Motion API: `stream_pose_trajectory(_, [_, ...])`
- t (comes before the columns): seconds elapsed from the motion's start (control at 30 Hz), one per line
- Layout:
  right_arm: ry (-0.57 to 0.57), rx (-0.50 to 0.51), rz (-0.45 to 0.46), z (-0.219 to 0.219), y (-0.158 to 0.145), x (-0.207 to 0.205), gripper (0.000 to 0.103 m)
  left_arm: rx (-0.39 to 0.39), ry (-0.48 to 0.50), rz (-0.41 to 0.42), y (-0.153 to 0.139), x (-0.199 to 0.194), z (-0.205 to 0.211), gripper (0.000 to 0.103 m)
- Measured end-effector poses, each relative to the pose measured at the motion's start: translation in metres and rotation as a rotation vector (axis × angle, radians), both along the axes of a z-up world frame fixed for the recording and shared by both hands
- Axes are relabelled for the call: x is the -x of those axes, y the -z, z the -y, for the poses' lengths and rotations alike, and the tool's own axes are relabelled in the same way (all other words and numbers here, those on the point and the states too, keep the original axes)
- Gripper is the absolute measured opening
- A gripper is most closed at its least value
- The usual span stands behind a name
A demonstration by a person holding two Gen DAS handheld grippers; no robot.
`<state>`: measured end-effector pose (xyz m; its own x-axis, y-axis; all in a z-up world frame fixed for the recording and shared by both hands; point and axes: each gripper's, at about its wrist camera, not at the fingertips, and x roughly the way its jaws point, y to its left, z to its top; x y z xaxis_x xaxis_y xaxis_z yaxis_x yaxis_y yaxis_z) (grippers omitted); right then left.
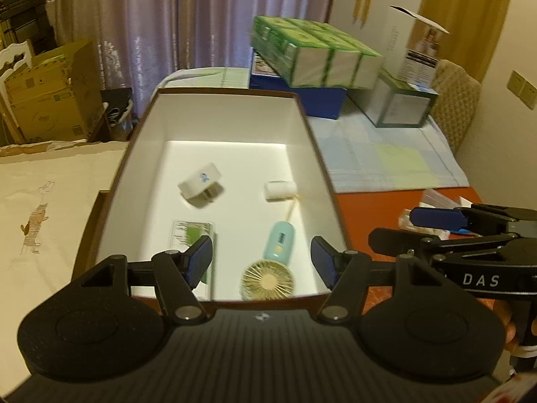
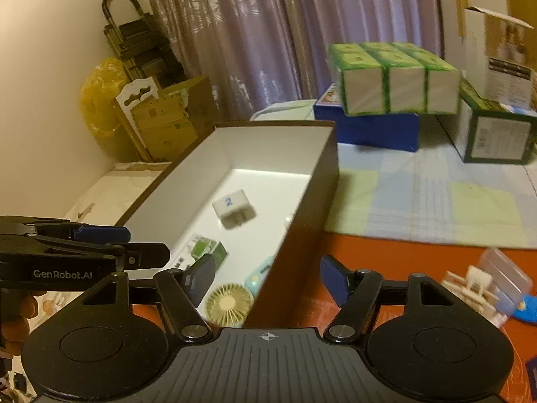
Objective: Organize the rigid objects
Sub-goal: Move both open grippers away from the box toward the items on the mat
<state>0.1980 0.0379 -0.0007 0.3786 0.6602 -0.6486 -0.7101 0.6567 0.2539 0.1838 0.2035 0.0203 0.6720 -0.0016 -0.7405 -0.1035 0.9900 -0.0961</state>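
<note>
Open-top box, brown outside w/ white interior, sits on the red worktop; far end rests on a pale checked cloth. Inside, on the white floor: white adapter block w/ blue "2" mark, tilted, near centre; small white roller on a thin stick, toward the right wall; clear-cased green card pack at left-front; mint handheld fan, round cream grille toward the near wall, handle pointing into the box. Items apart from one another, none touching as far as visible. Left gripper hovers over the near edge of the box, jaws spread wide, nothing between them. Right gripper straddles the box's right wall at the near corner, jaws likewise wide, empty. Right of the box, on the worktop: clear plastic case and small loose bits, blurred, not identifiable. Behind: green-wrapped cartons stacked on a blue box, beside a green-edged carton. Mauve curtain at back.
</note>
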Motion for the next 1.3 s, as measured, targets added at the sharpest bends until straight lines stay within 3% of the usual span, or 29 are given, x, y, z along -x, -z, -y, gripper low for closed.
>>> stream_pose_trajectory(0.63, [0.162, 0.022, -0.063, 0.106, 0.003, 0.009, 0.069, 0.033, 0.219, -0.01, 0.006, -0.002, 0.1, 0.061])
stream_pose_trajectory(1.3, [0.31, 0.072, -0.121, 0.19, 0.01, -0.018, 0.069, 0.044, 0.333, -0.037, 0.015, -0.028, 0.182, 0.061])
